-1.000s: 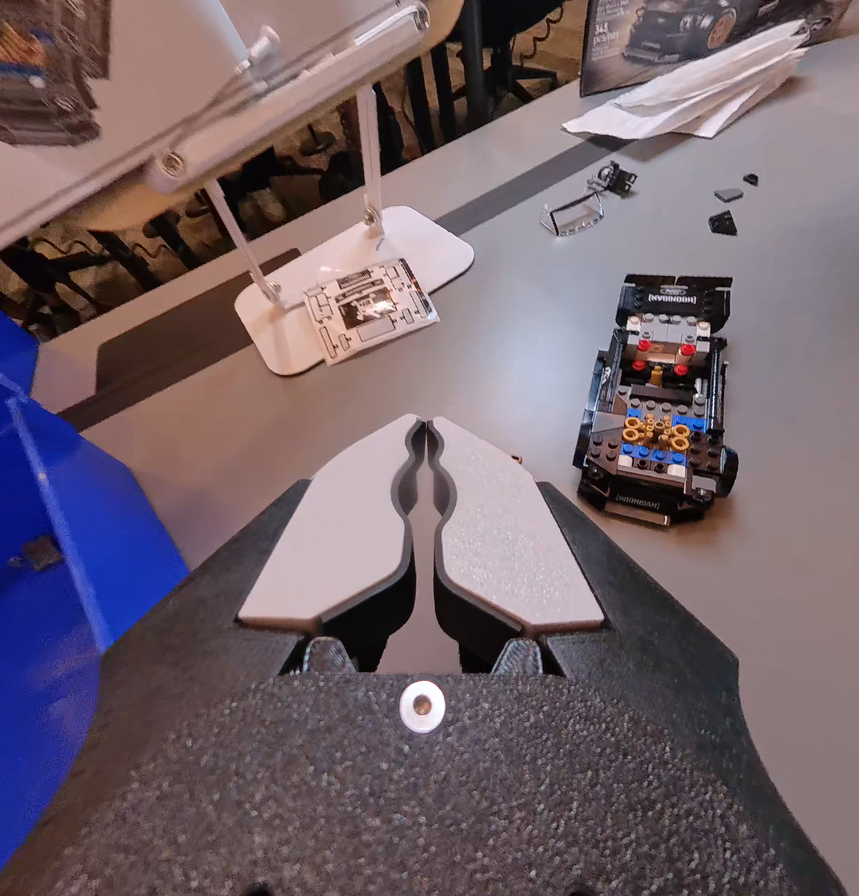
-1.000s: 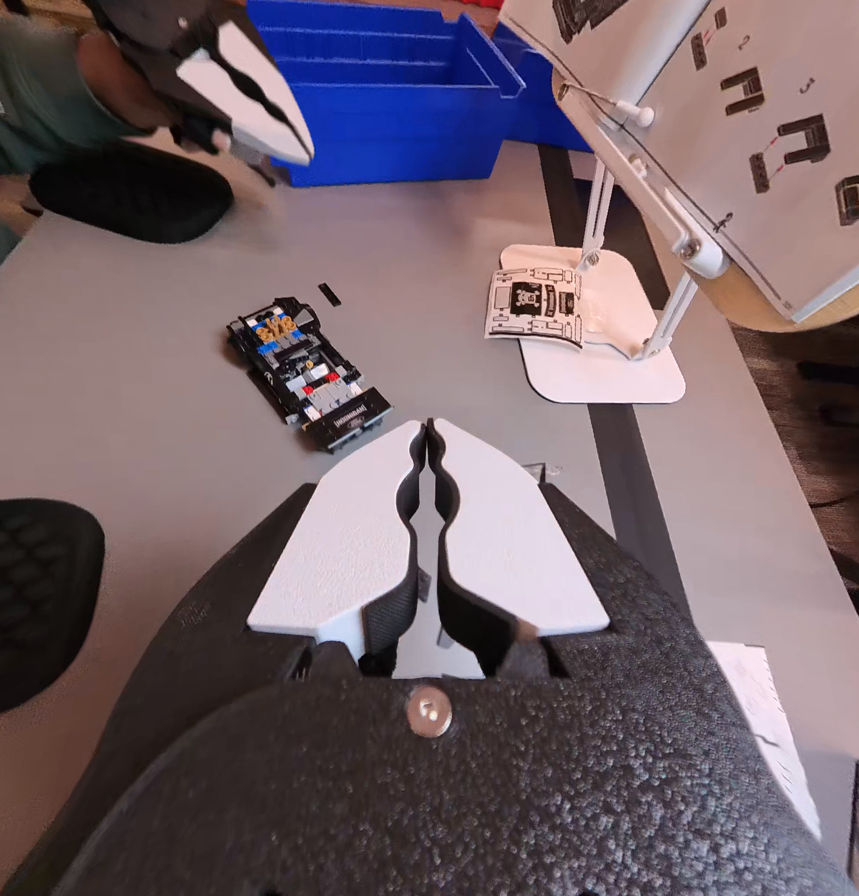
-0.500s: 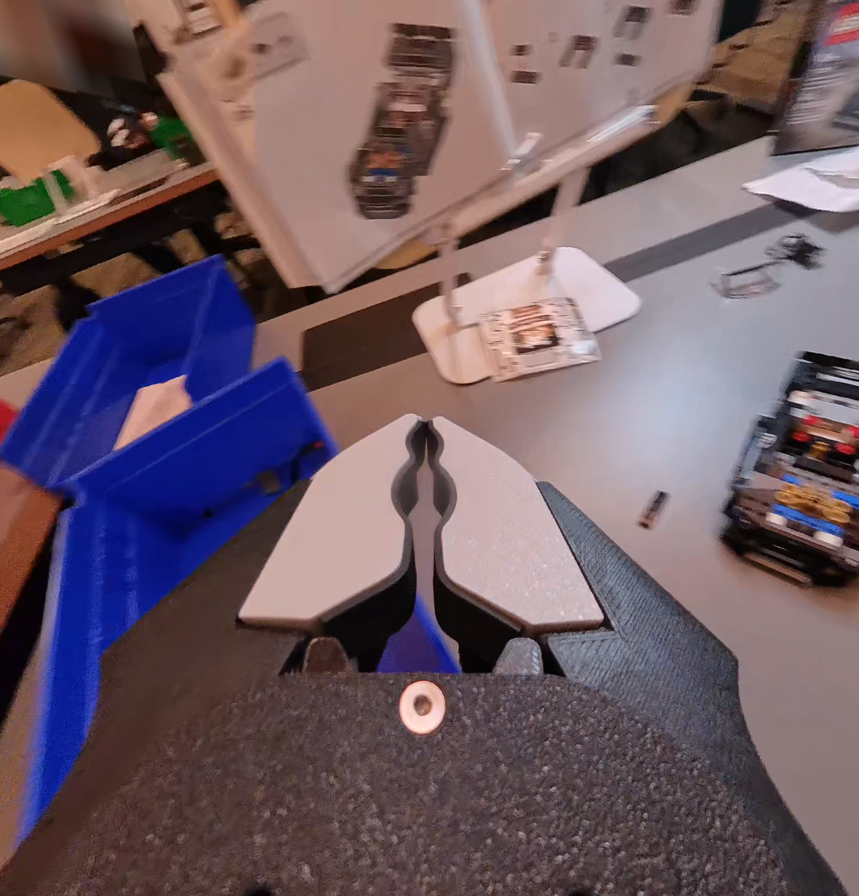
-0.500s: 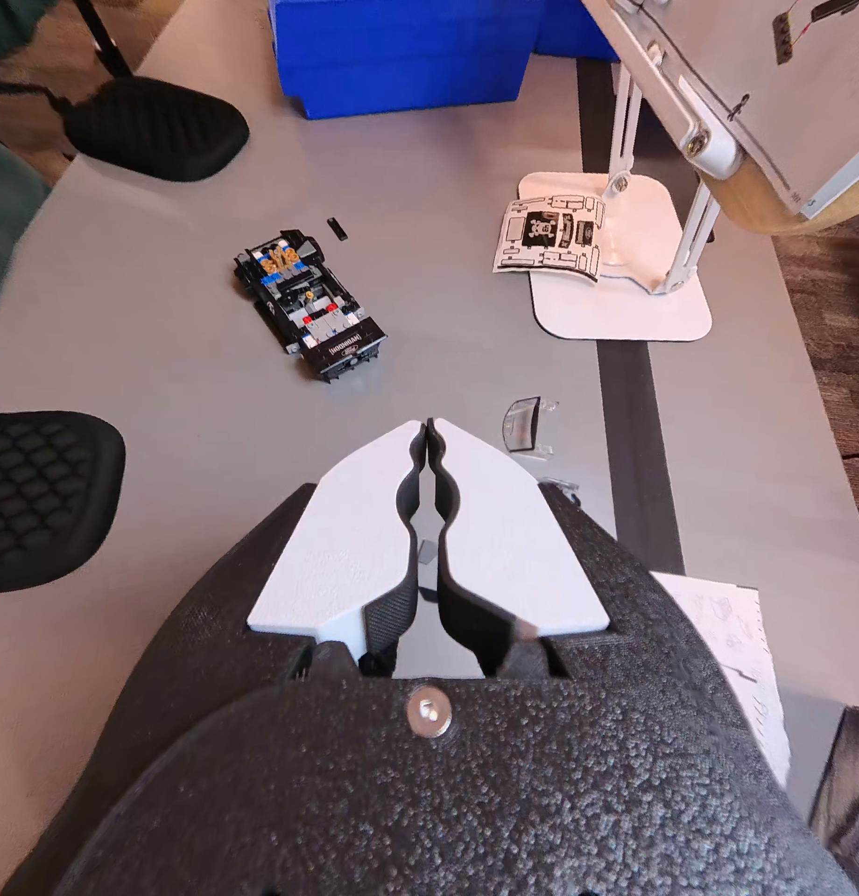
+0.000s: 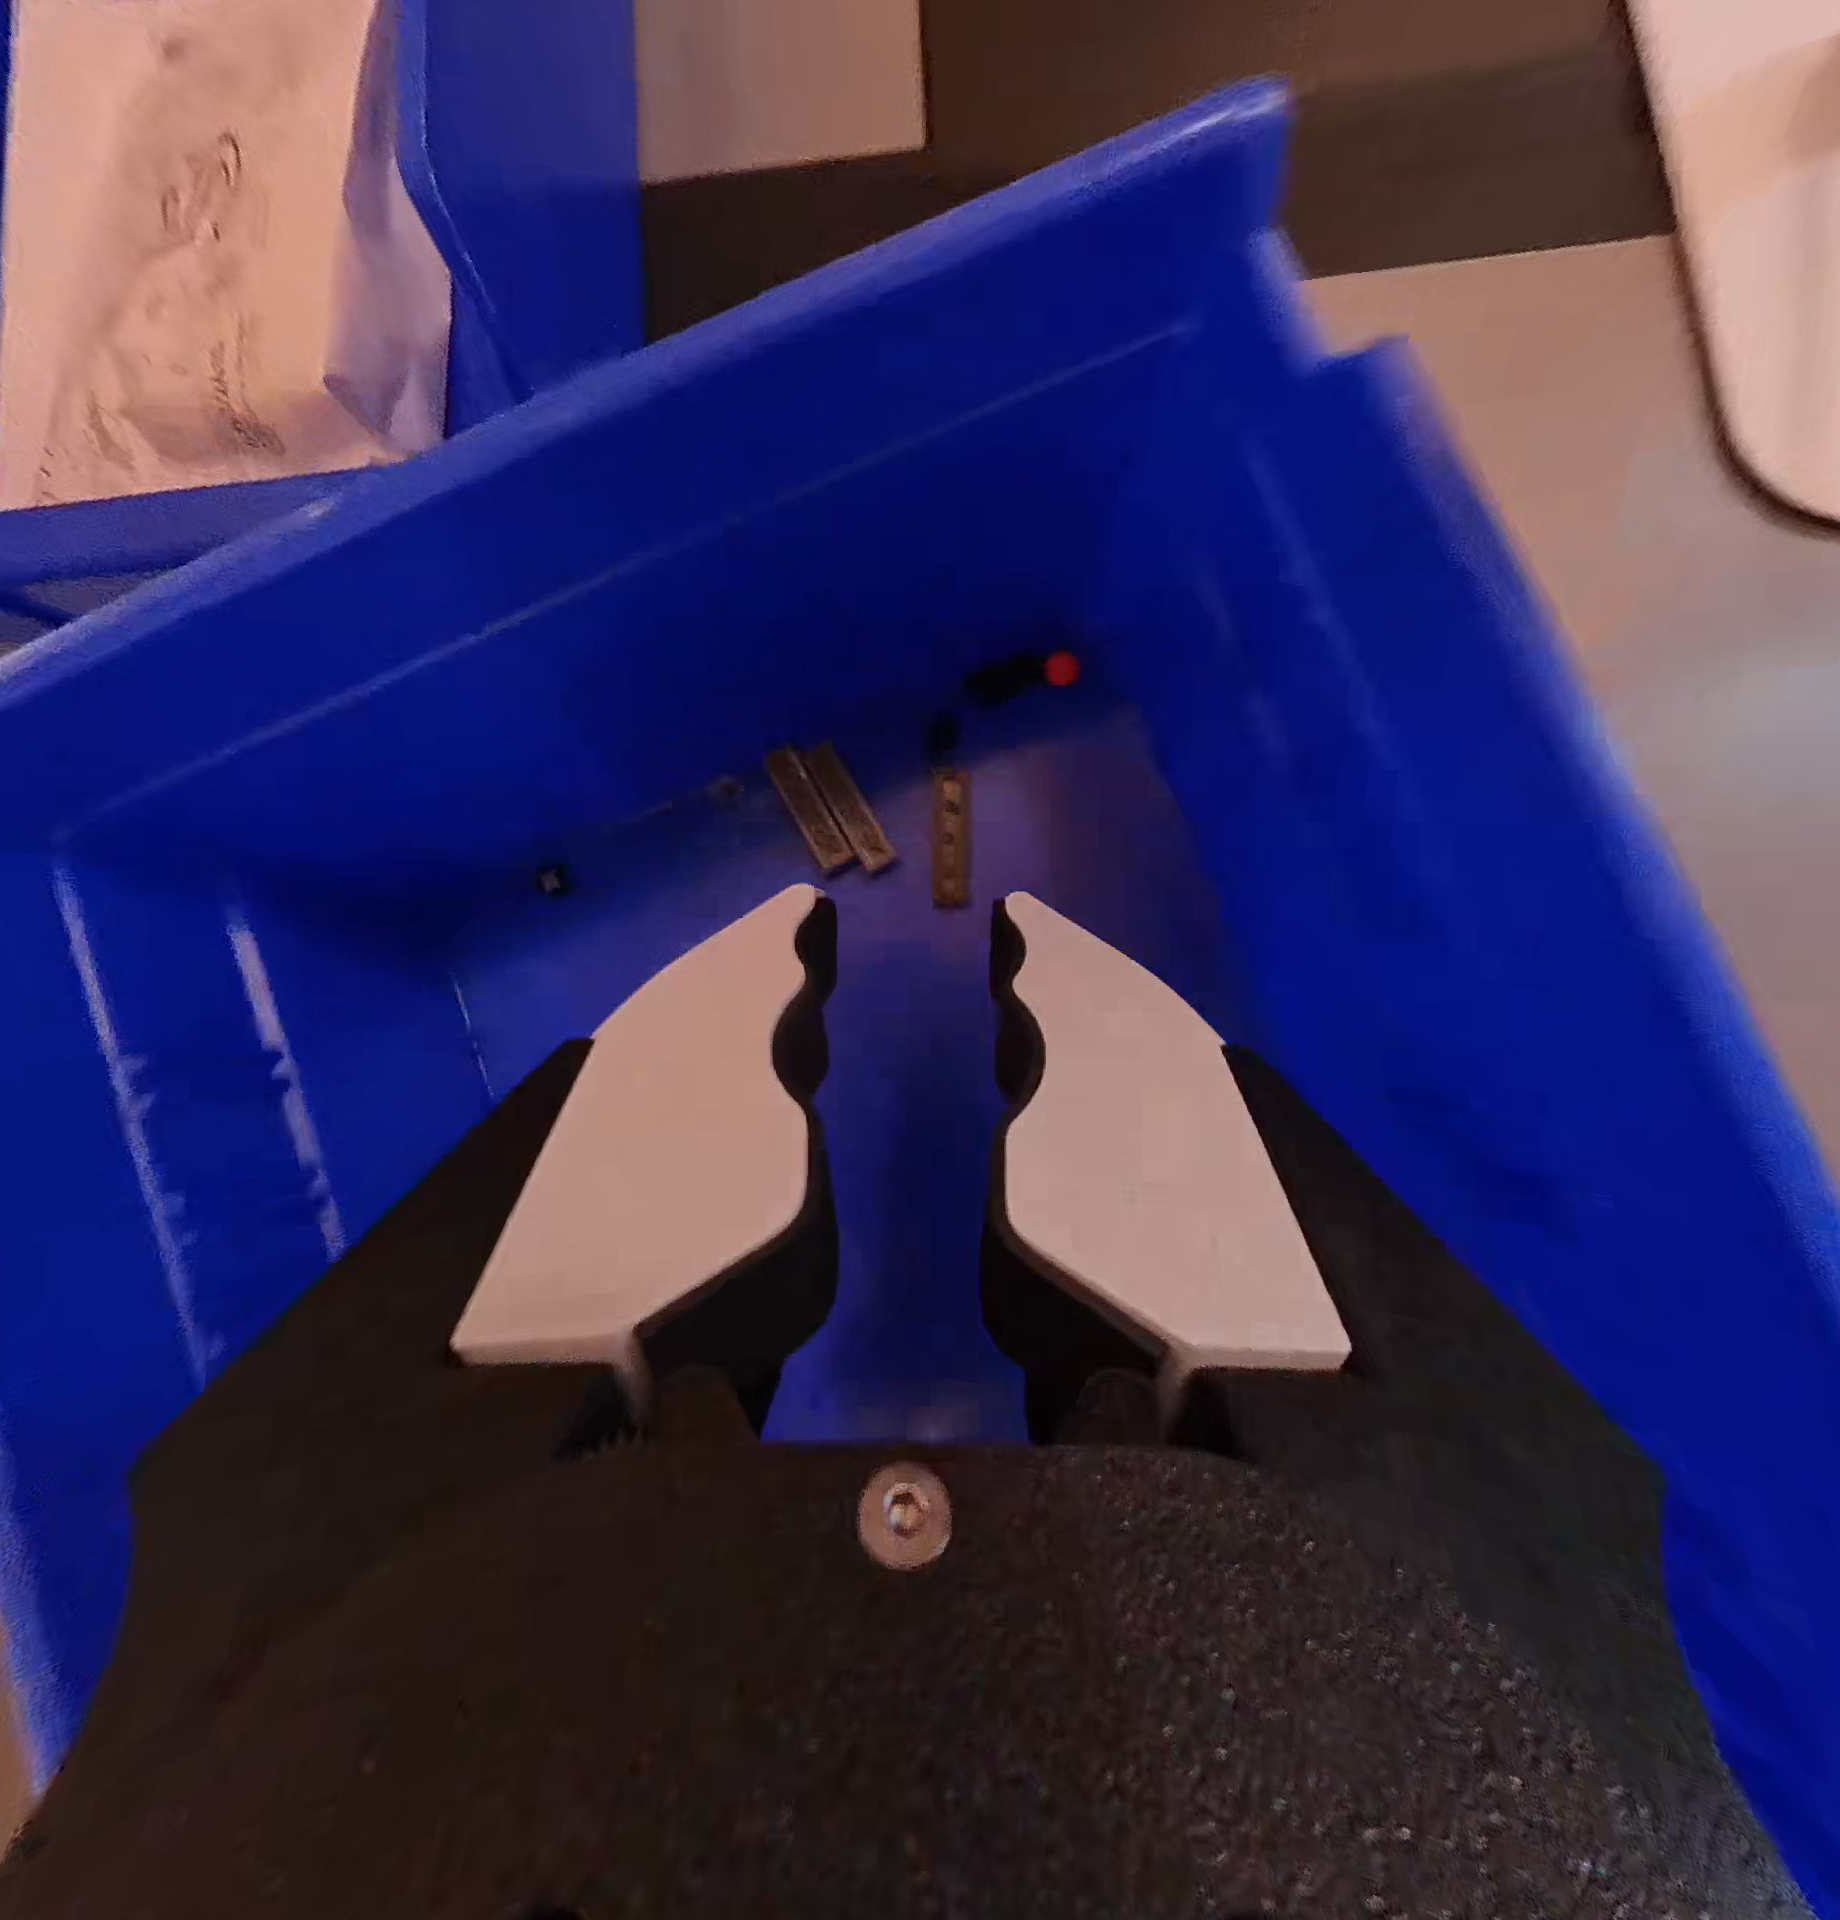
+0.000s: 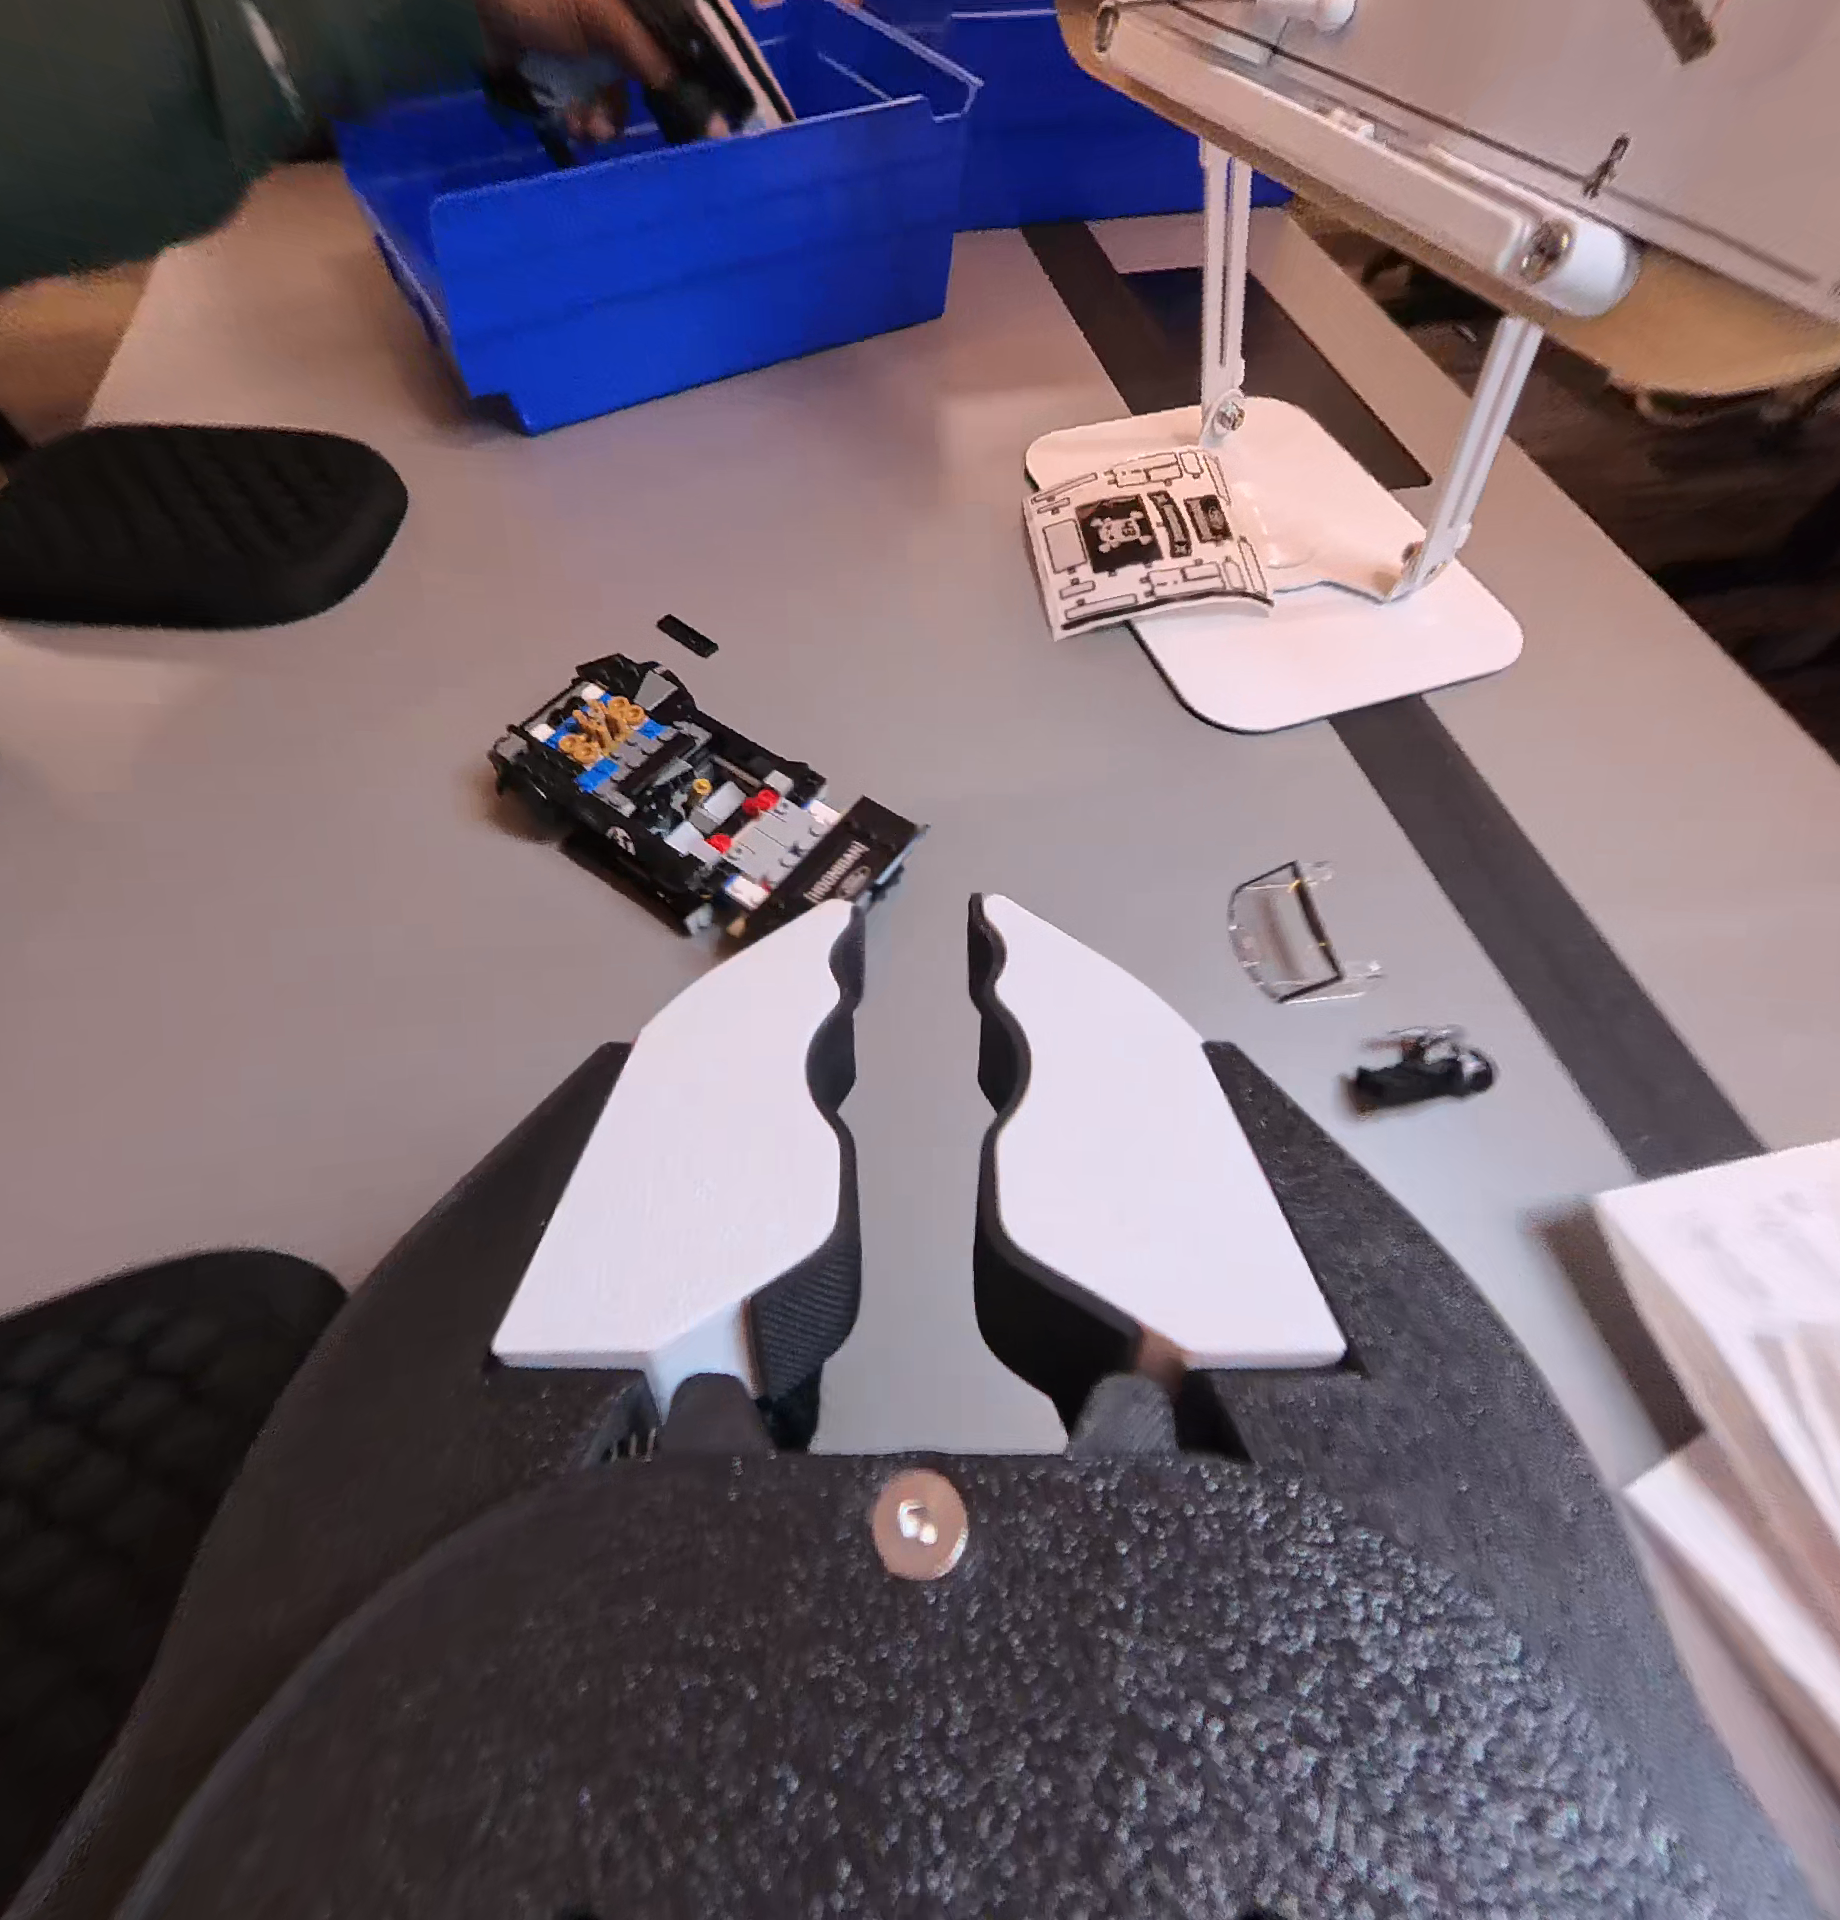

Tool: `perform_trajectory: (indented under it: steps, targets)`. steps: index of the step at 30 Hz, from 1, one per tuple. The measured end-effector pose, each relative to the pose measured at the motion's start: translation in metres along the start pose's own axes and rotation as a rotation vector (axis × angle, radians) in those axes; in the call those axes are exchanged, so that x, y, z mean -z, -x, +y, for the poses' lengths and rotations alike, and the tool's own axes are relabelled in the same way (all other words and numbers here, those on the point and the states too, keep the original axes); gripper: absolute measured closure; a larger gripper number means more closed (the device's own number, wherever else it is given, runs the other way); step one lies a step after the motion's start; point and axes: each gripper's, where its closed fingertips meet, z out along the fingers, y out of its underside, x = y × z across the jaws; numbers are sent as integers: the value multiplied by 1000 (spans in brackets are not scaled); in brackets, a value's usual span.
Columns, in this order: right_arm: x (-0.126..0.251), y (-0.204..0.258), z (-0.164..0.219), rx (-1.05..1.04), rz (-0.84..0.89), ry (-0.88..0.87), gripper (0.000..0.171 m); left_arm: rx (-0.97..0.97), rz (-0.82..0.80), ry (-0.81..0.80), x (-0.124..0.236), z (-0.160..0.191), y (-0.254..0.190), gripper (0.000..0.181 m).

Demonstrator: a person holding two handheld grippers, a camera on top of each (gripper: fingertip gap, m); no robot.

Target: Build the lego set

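Item: your left gripper (image 5: 905,902), jaws released, dips into the blue bin (image 5: 1311,790) for loose pieces (image 5: 833,821). Right gripper (image 6: 914,914), jaws released, waits beside the half-built car (image 6: 687,805) mid-worktop (image 6: 272,935).

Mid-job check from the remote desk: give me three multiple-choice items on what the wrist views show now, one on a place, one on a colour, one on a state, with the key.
1. Where is the left tool?
A. inside the blue bin
B. over the car model
C. beside the stand base

2. What colour is the round piece in the bin's far corner?
A. yellow
B. red
C. green

3. How does the right tool stand?
A. shut on the clear windscreen piece
B. shut and empty
C. open and empty

Key: 1 A, blue walls surround its fingers; 2 B, a red dot shows there; 3 C, a gap separates its fingers, and the windscreen lies on the table.
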Motion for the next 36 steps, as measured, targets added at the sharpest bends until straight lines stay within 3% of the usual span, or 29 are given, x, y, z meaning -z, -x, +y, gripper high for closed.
perform_trajectory:
  steps: [7,10,17,27,36]
  targets:
    - [2,44,20,-125,88,-51,151,42,-2,133,-52,3,24,152]
    - [7,52,28,-166,102,-48,151,60,42,150,-58,4,23,163]
    - [9,62,31,-180,113,-47,152,-31,10,136,-45,9,28,164]
    - [-8,74,35,-205,64,-53,152,-2,114,18,-3,3,22,162]
    - [-11,80,37,-212,55,-38,153,-42,153,78,-13,19,19,161]
